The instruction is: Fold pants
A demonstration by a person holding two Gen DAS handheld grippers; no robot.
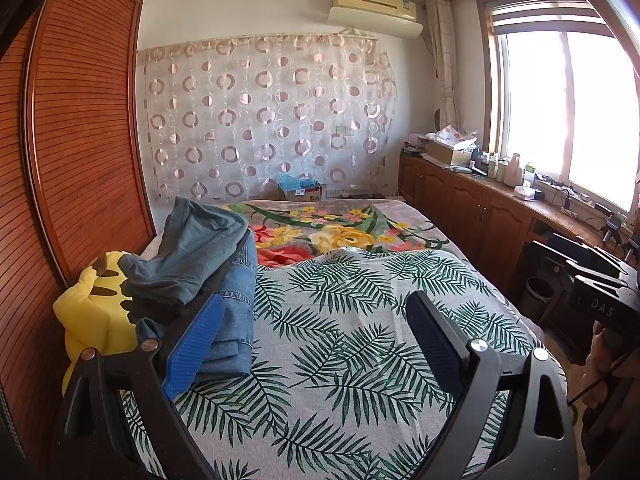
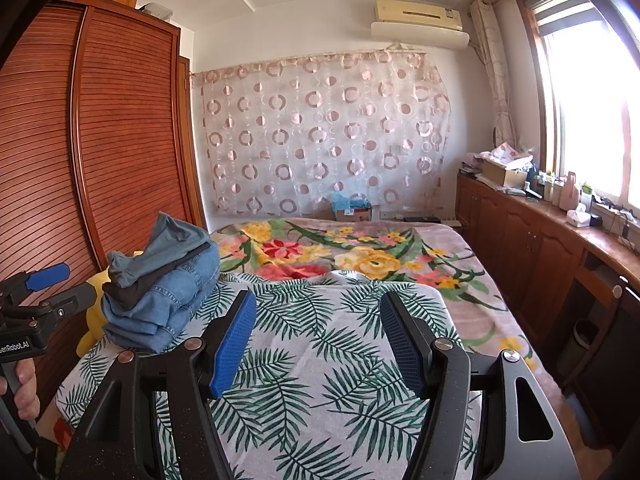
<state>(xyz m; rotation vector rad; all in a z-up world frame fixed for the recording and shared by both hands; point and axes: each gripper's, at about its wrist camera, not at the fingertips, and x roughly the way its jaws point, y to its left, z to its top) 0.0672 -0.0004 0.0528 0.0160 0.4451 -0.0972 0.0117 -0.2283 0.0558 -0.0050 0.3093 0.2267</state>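
While both grippers hang above the bed, neither one holds anything. Nearest to the left wrist camera, the left gripper [image 1: 316, 328] has its two fingers spread wide, with only the leaf-print sheet [image 1: 340, 320] showing between them. The right gripper [image 2: 318, 324] is the same in its own view: fingers apart, nothing between the blue pads [image 2: 234, 344]. In the left wrist view, the body of the right gripper appears at about 3 o'clock, with a hand [image 1: 600, 364] on its handle. In the right wrist view, the left gripper appears at about 9 o'clock, and a hand [image 2: 20, 388] grips its handle.

A little farther, at about 10 o'clock in both views, the pants [image 2: 160, 284] lie as a stack on the left edge of the sheet. Folded blue jeans are at the bottom, a dark piece is over them, and a crumpled grey-blue piece sits on top. The stack is not touched by either gripper. Just beside it, toward the wardrobe [image 2: 120, 140], a yellow plush toy [image 1: 92, 312] rests.

Beyond the sheet, a floral blanket [image 2: 360, 252] covers the far half of the bed. At about 3 o'clock, a row of wooden cabinets [image 2: 520, 240] runs under the window [image 2: 592, 112], with boxes and bottles on top. On the far wall at 12 o'clock hangs a curtain with circles [image 2: 320, 132], and an air conditioner [image 2: 418, 16] is above it.
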